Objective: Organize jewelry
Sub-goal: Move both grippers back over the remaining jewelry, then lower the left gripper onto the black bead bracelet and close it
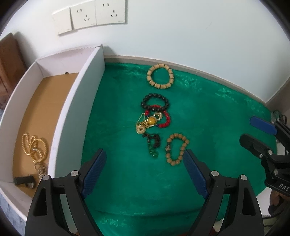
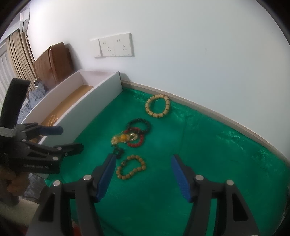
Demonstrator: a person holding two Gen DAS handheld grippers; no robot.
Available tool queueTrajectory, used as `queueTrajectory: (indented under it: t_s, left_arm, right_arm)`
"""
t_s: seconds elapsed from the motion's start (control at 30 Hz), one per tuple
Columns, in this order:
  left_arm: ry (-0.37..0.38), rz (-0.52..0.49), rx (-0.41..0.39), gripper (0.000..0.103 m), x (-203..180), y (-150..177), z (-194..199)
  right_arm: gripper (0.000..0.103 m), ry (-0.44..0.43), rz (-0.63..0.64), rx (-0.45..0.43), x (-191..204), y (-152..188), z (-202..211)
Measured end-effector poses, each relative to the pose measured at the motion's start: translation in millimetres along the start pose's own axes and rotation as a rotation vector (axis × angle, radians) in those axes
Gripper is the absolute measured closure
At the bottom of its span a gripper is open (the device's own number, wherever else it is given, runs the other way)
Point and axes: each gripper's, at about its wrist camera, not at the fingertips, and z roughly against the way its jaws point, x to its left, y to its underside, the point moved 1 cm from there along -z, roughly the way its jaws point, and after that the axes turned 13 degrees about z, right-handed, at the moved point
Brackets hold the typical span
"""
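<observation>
Several bracelets lie on a green cloth (image 1: 208, 112): a tan chunky-bead bracelet (image 1: 159, 76) (image 2: 157, 106) at the back, a black bead bracelet (image 1: 155, 103) (image 2: 138, 124), a red bead bracelet (image 1: 165, 118) (image 2: 137, 139) tangled with a gold chain with a yellow bead (image 1: 147, 122) (image 2: 123, 138), a dark green bead string (image 1: 153, 145), and a brown bead bracelet (image 1: 176, 148) (image 2: 131, 168) nearest. My left gripper (image 1: 145, 158) is open and empty above the cloth's front. My right gripper (image 2: 143, 164) is open and empty, over the brown bracelet. A white box (image 1: 79, 101) (image 2: 97, 94) on the left holds a gold bead necklace (image 1: 35, 148).
The wall with sockets (image 1: 90, 16) stands right behind the cloth. A brown bag (image 2: 52, 61) leans behind the box. A small dark object (image 1: 23, 180) lies in the box's front corner. The right gripper shows at the right edge of the left wrist view (image 1: 261, 138).
</observation>
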Motion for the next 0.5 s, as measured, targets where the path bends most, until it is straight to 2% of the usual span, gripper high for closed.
queueTrajectory:
  t_s: [0.1, 0.27, 0.43, 0.5]
  left_arm:
    - [0.029, -0.016, 0.023, 0.016, -3, -8, -9]
    - [0.154, 0.049, 0.084, 0.016, 0, -41, -35]
    - [0.121, 0.04, 0.082, 0.018, -14, -74, -77]
    - [0.08, 0.019, 0.082, 0.025, -22, -81, -100]
  right_arm:
    - [0.038, 0.002, -0.017, 0.014, -6, 3, -2]
    - [0.038, 0.0, -0.037, 0.04, -14, 10, -5]
    - [0.038, -0.001, -0.051, 0.057, -19, 18, -4]
    - [0.038, 0.001, -0.057, 0.065, -22, 22, -4]
